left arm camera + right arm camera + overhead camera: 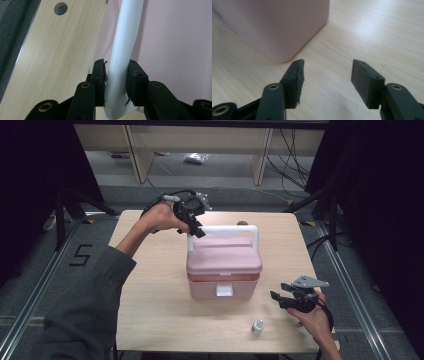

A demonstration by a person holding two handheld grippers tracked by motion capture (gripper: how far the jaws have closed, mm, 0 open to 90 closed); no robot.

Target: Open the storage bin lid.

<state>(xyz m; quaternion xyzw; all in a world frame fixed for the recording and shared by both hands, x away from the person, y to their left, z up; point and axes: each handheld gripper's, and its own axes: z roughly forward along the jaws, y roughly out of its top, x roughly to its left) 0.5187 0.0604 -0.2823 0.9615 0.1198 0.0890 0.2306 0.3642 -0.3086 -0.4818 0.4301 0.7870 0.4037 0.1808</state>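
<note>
Left gripper (pixel 116 82) has its pads clamped on the white handle (pixel 122 50) of the pink box (pixel 224 265), at the handle's left upright. Right gripper (pixel 325 80) hangs empty with jaws apart, near the box's right front corner. We've got the grip; box sits mid-table (pixel 155 310), lid down, latch looks closed. Lifting or opening not yet done. Small white bottle (pixel 257 327) stands untouched near the front edge.

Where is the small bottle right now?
In the high view, the bottle stands on the table near its front edge, right of centre, in front of the pink box and beside the right gripper.
</note>
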